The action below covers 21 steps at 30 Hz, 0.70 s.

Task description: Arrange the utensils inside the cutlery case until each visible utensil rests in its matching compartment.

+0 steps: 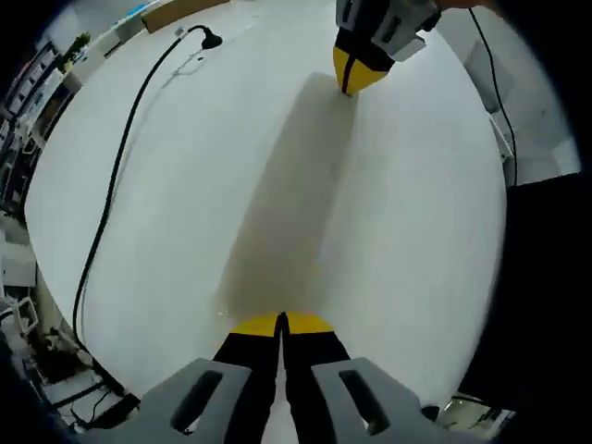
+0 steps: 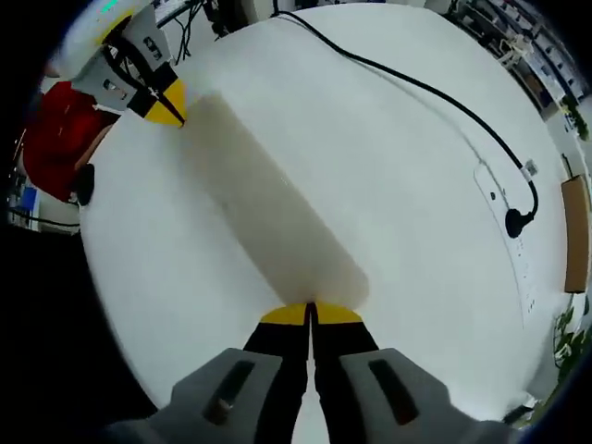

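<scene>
A long white cutlery case point(image 1: 296, 194) lies flat on the round white table point(image 1: 435, 231), its plain top closed over whatever is inside. My left gripper point(image 1: 280, 324) is shut, its yellow tips pressed together right at the case's near end. At the far end of that case the right gripper point(image 1: 356, 76) touches it with its tips together. In the right gripper view the same case point(image 2: 277, 213) runs away from my shut right gripper point(image 2: 310, 314) toward the left gripper point(image 2: 166, 106) at its other end. I cannot tell whether either pair of tips pinches an edge.
A black cable point(image 1: 120, 157) crosses the table and ends in a plug point(image 1: 211, 39); the right gripper view shows that cable point(image 2: 416, 88) and plug point(image 2: 516, 222) beside a white power strip point(image 2: 504, 199). A red object point(image 2: 55, 139) sits beyond the table edge. Shelves ring the room.
</scene>
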Motion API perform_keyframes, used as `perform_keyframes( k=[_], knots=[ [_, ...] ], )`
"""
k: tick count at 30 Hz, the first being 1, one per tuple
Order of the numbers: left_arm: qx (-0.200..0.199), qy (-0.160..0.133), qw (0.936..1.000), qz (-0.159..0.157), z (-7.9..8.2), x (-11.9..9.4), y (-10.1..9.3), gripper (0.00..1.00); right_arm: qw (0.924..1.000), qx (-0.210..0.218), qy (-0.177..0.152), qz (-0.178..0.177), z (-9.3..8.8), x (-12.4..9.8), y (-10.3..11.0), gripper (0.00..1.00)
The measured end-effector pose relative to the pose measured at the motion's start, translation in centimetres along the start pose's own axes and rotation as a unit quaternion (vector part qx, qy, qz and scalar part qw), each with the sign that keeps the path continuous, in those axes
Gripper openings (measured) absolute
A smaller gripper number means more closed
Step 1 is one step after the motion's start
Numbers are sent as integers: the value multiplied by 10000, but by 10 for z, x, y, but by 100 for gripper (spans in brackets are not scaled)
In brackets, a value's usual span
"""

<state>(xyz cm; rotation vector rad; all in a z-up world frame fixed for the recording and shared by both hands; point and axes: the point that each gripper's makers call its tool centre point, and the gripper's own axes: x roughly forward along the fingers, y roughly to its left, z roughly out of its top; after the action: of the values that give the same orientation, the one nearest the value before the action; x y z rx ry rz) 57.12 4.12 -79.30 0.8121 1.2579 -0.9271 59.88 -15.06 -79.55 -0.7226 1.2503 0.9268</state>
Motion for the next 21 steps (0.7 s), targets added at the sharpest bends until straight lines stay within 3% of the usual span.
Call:
perform_keyframes(
  k=[2,5,9,13,16,18,21],
  knots=[
    [-103,92,9999,-4,1,1,1,0,9999,145,-15,55,0,0,-1,0],
    [279,175,9995,16,1,1,1,0,9999,158,34,48,2,1,-2,0],
    [-7,173,9998,13,1,0,5,0,9997,149,211,41,3,1,-3,0],
    [57,181,9998,14,1,0,4,0,9994,58,342,54,2,2,-3,0],
    [-5,225,9997,53,1,1,6,0,9994,45,334,53,2,2,-3,0],
    [-35,179,9994,304,3,1,13,0,9995,87,285,68,1,1,-4,0],
    [122,284,9992,243,3,2,10,0,9996,168,200,101,0,1,-4,0]
  ],
)
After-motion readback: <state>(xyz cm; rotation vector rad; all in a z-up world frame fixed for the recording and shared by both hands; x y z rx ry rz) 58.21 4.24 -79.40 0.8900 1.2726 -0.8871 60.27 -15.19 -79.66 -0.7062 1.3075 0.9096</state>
